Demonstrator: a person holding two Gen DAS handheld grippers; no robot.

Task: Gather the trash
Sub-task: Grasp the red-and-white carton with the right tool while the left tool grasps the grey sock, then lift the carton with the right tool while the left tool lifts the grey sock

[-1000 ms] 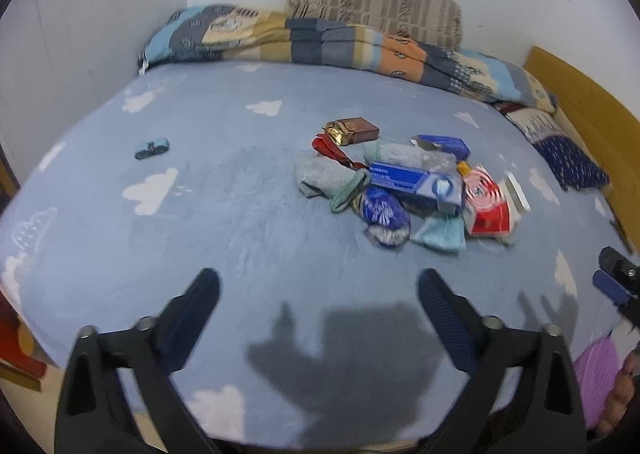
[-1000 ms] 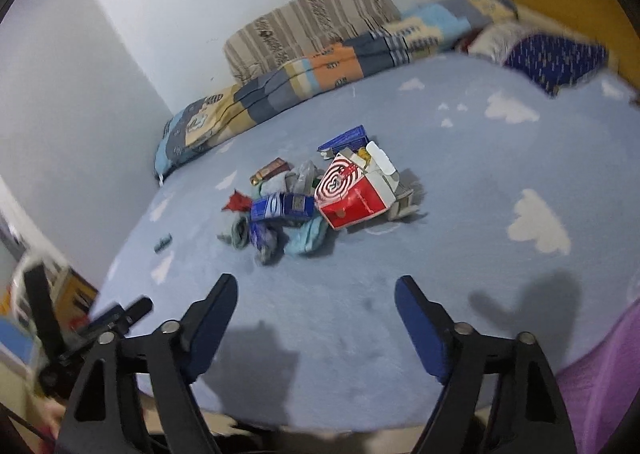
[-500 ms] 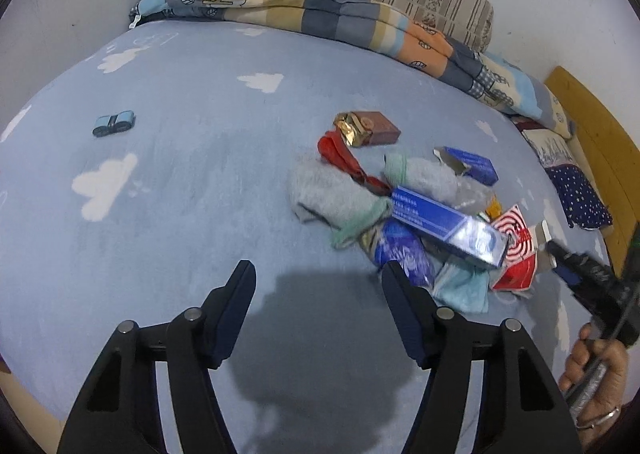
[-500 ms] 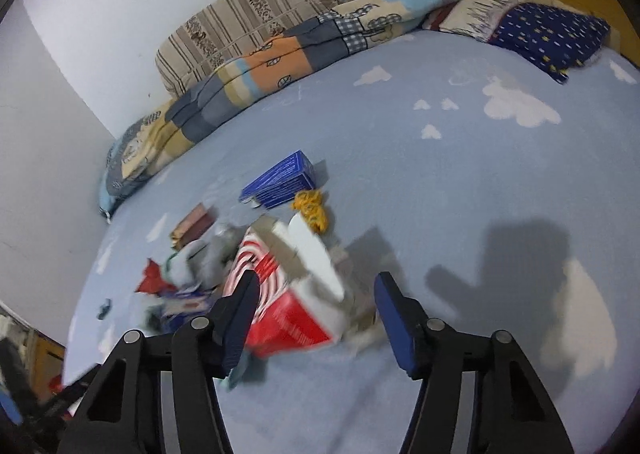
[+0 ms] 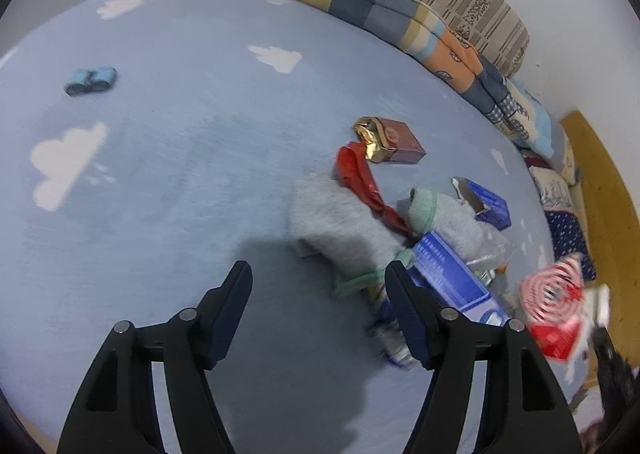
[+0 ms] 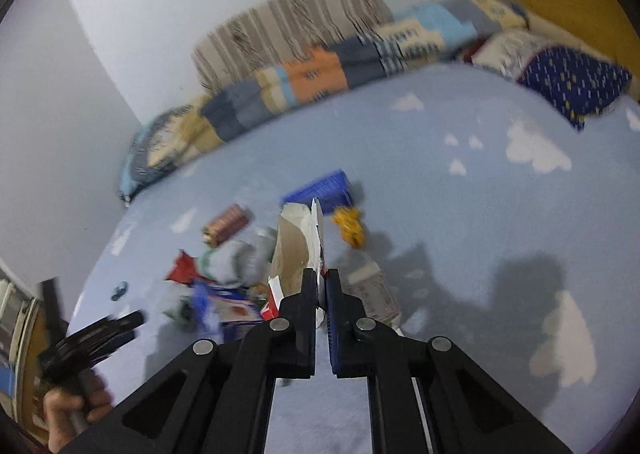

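The right gripper (image 6: 320, 286) has its jaws pinched together on the thin flap of the red-and-white carton (image 6: 298, 254), which stands open-mouthed at the near right edge of the trash pile (image 5: 404, 222) on the cloud-print bedspread (image 5: 180, 158). The hold looks to be on a single wall of cardboard, so the carton should be lifted slowly and kept hanging straight below the pads; a quick swing would probably tear the flap or let it slide out. The left gripper (image 5: 318, 308) hovers just short of the pile's near left side, its jaws opening with nothing between them. Its likeliest next pickup is a judgement call: the grey sock with the green cuff (image 5: 340, 222) lies closest, partly under the red wrapper (image 5: 360, 182), and beside the blue box (image 5: 452, 274). It would do well to come down over a bunched part of one item and close only once both pads straddle it. The brown packet (image 5: 394, 138) at the pile's far side, the small blue carton (image 5: 490, 204) and the yellow scrap (image 6: 349, 228) remain to be collected.
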